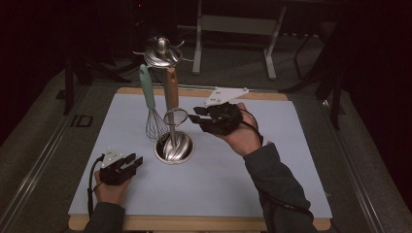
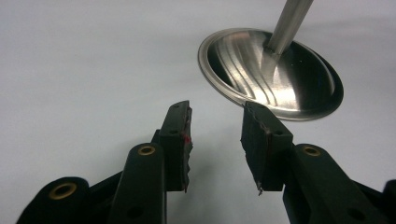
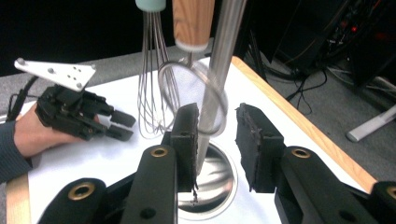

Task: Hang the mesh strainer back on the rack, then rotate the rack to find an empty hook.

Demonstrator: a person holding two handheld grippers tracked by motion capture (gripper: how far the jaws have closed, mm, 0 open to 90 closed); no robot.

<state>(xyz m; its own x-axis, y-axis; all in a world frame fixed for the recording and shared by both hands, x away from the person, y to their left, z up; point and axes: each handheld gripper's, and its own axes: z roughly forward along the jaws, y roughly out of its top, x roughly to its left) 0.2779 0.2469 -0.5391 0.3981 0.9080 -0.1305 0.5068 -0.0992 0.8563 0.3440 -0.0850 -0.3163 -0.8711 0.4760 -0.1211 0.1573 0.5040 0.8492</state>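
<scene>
You see a mint-green handled whisk (image 1: 148, 97), a tan wood-grain handled strainer (image 1: 171, 94), a polished silver stand base (image 1: 174, 147), and a pale blue-grey mat (image 1: 243, 170).

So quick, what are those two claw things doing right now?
Left gripper: open, nothing between its jaws.
Right gripper: open around the stand's steel pole, not yet clamped.

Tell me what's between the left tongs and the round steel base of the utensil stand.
Nothing: the left gripper view shows bare pale mat between the open left tongs and the round steel base.
</scene>
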